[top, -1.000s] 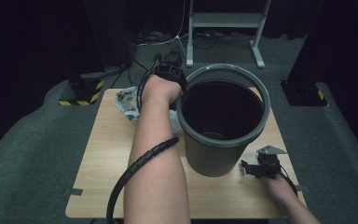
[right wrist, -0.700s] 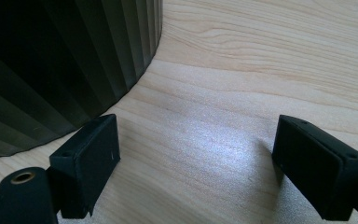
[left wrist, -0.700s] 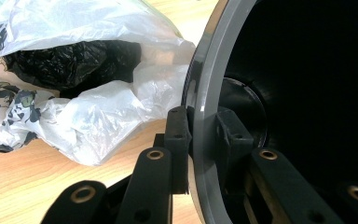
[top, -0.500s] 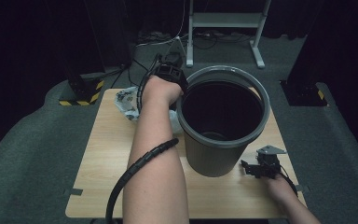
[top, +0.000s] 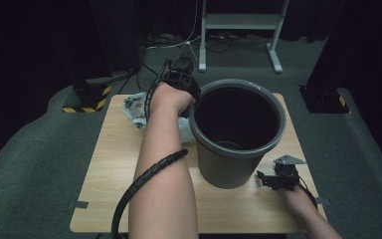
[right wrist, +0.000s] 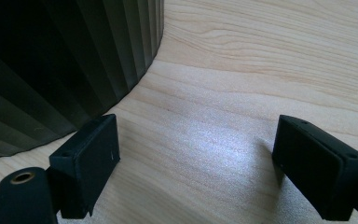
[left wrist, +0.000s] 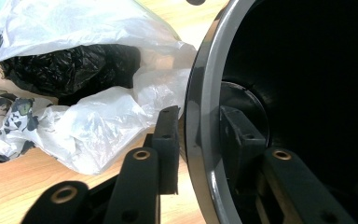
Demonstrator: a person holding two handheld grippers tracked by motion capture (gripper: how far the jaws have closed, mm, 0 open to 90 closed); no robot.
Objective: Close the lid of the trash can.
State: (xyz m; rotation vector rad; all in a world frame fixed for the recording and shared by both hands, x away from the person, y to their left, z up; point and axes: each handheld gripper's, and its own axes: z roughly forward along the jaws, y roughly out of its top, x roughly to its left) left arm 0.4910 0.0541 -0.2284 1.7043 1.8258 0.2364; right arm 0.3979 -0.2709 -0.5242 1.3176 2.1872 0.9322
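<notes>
Bin point(top: 238, 149) rim sits between the left gripper's point(left wrist: 198, 140) just-opening jaws, while the right gripper point(right wrist: 196, 163) is spread, empty.

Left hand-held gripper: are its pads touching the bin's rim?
Apart. The left gripper view shows the left hand-held gripper straddling the bin's rim, with gaps beside both pads.

Dark grey ribbed bin point(top: 238, 137) stands upright on the table, mouth open.
</notes>
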